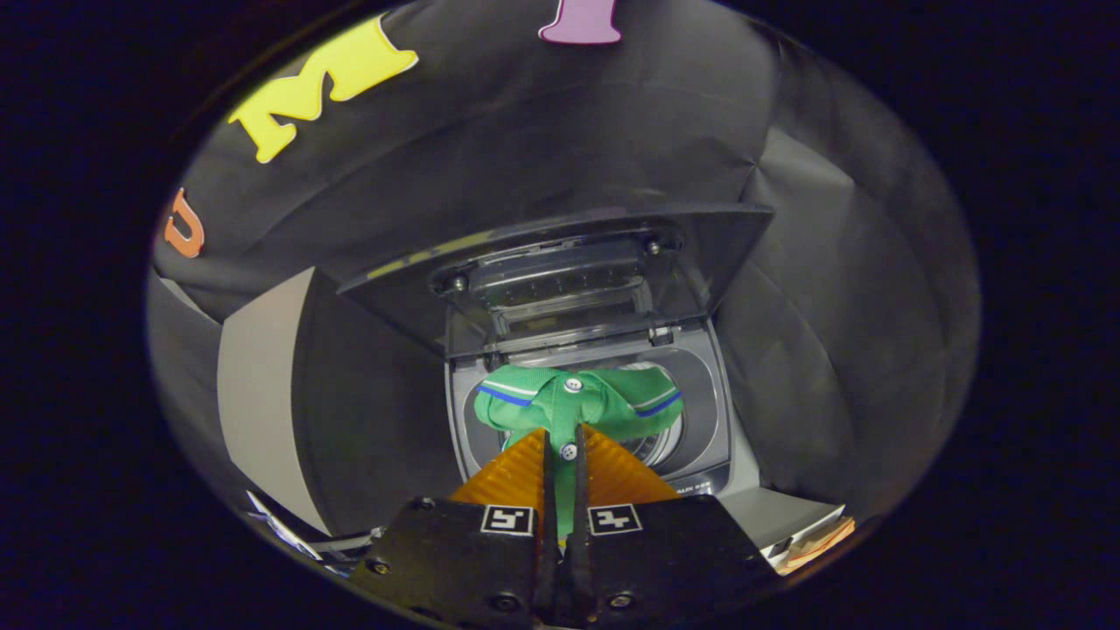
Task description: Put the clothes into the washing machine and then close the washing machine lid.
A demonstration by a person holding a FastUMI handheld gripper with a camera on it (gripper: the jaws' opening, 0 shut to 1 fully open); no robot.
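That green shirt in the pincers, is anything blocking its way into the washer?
Nothing visible does. The gripper is shut on the shirt, which hangs just over the washer's open drum mouth. The lid stands raised behind the opening, out of the path.

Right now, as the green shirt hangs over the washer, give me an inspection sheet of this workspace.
Surface: washing machine top, drum opening just ahead of the gripper.
Job's things: green polo shirt held over the drum; lid raised open.
Clutter: papers beside the washer's base.
Grippers: gripper shut on the shirt's placket, both fingers pressing it.
Cables: nothing seen.
Surroundings: black cloth wall, grey panel.
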